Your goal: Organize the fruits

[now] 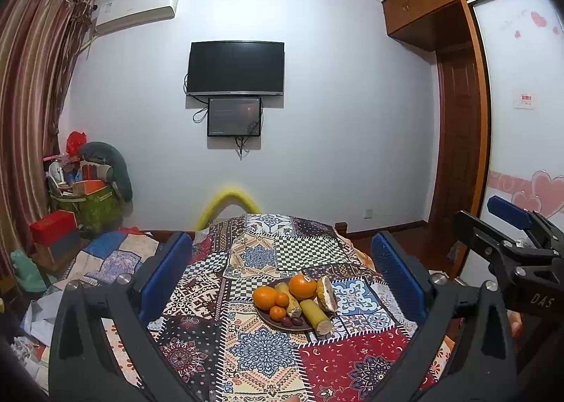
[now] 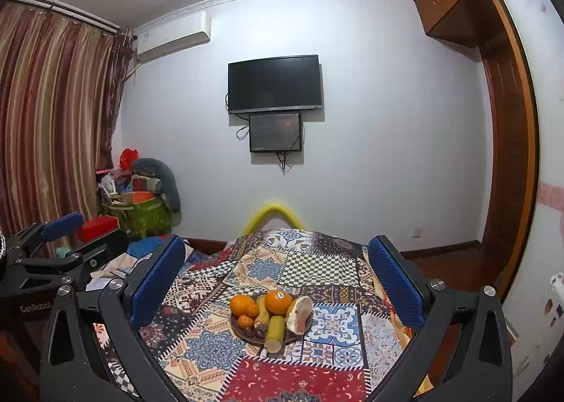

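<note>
A brown plate (image 1: 265, 318) (image 2: 237, 329) sits on the patchwork cloth, piled with fruit: large oranges (image 1: 302, 286) (image 2: 278, 302), small tangerines (image 1: 278, 312), a pomelo piece (image 1: 326, 293) (image 2: 299, 309), yellow-green cane pieces (image 1: 315, 314) (image 2: 275, 330) and dark dates (image 1: 292, 321). My left gripper (image 1: 282, 275) is open and empty, held above and short of the plate. My right gripper (image 2: 278, 278) is open and empty too, at a like distance. Each gripper shows at the edge of the other's view.
The table's patchwork cloth (image 1: 268, 349) (image 2: 317, 359) spreads around the plate. A yellow chair back (image 1: 229, 201) stands behind the far edge. Clutter and boxes (image 1: 84, 197) fill the left corner; a wardrobe (image 1: 458, 141) is at right.
</note>
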